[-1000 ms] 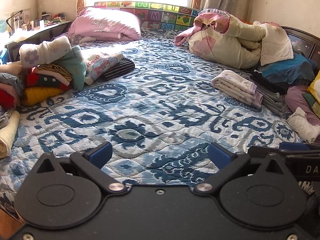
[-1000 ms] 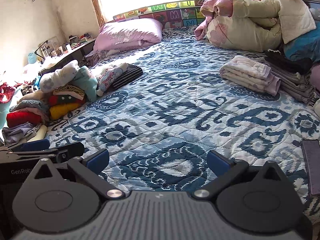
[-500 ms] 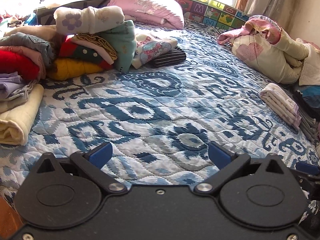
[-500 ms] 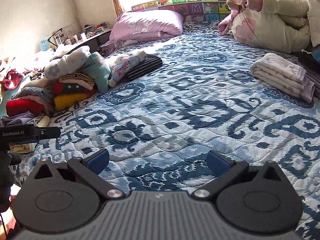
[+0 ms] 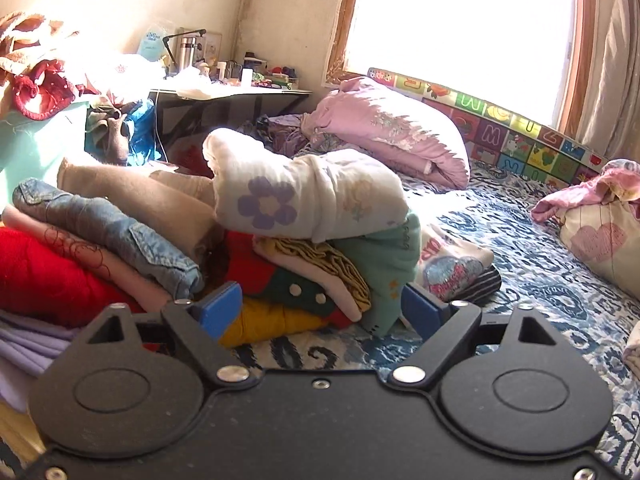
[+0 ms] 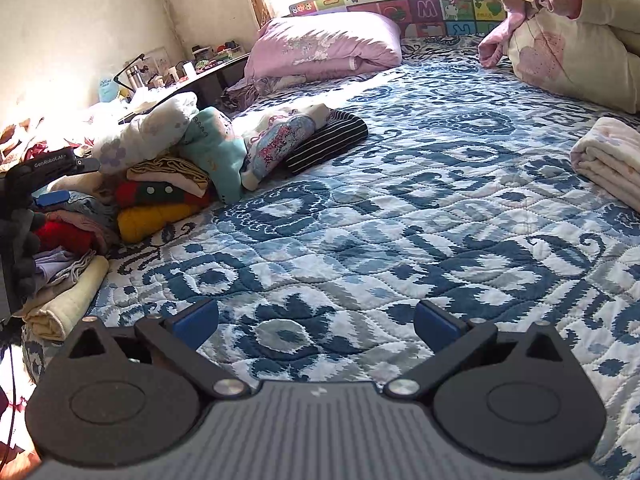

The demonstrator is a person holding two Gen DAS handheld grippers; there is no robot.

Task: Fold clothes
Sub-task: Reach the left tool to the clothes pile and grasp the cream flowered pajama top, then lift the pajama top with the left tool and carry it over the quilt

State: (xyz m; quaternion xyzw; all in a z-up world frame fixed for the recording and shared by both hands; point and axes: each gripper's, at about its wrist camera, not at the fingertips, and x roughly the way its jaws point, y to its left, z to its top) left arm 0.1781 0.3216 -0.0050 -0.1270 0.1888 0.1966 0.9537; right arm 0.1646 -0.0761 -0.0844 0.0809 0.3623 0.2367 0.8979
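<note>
1. The left gripper (image 5: 320, 306) has its jaws wide apart and holds nothing. It points at the pile (image 5: 280, 248) of clothes at the left edge of the bed and is close to it.
2. The right gripper (image 6: 316, 322) is also wide and empty, and it hovers over the bare quilt (image 6: 400, 208).
3. Most pieces in the pile look folded or rolled. A folded stack (image 6: 608, 160) lies apart on the right side. No garment lies spread on the quilt, so the pictures do not settle how much is left to fold.
4. Compared with one second ago, the left gripper has turned left and come much nearer to the pile. The right gripper has moved only a little.
</note>
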